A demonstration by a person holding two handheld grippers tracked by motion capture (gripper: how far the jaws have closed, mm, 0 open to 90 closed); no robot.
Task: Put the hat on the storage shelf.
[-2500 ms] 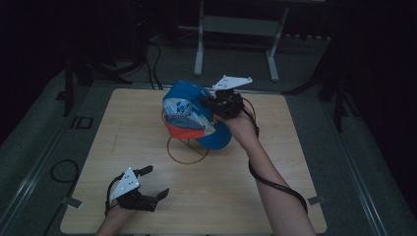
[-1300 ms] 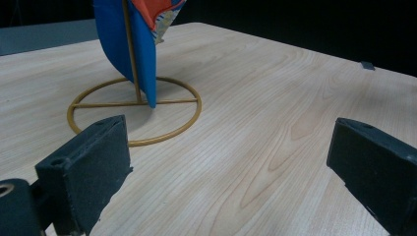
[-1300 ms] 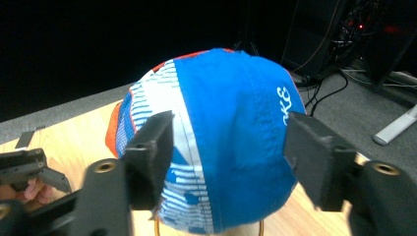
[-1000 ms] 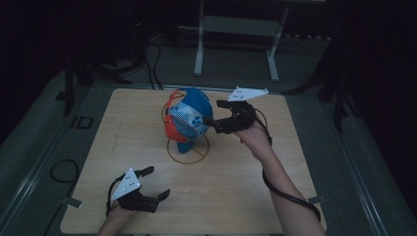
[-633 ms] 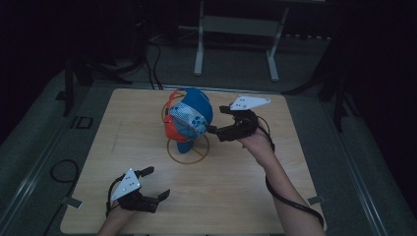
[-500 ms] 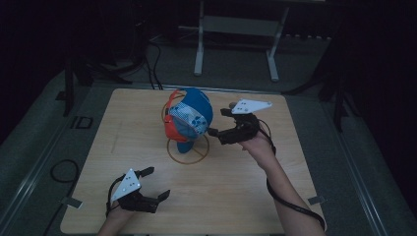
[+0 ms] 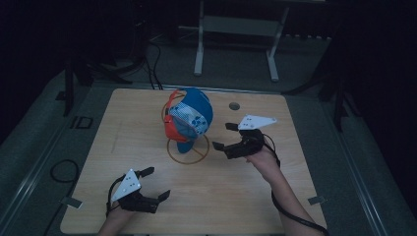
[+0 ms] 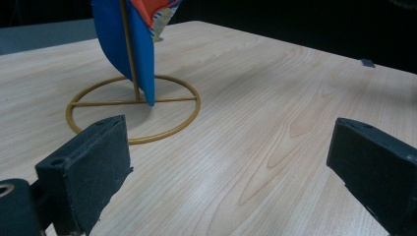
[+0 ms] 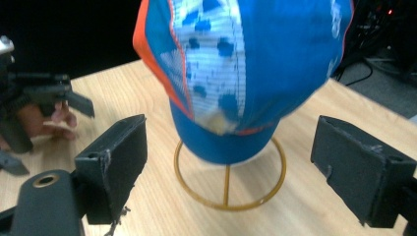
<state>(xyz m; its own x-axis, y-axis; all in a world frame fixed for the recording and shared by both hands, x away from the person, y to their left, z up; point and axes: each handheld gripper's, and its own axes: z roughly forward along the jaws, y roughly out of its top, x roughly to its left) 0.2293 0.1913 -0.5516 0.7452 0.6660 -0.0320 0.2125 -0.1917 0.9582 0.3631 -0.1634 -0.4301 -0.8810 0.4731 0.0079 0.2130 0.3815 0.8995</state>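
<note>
Looking dim and underexposed from above, with the surroundings sinking into near black beyond the pale table (image 7: 275, 196). Showing brighter and warmer in both gripper views, with soft sheen lying on the wood grain. Blurring slightly across the cap (image 9: 275, 64) up close.

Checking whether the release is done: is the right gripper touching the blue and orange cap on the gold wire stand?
Apart. The high view shows bare table between the open right gripper and the cap.
</note>
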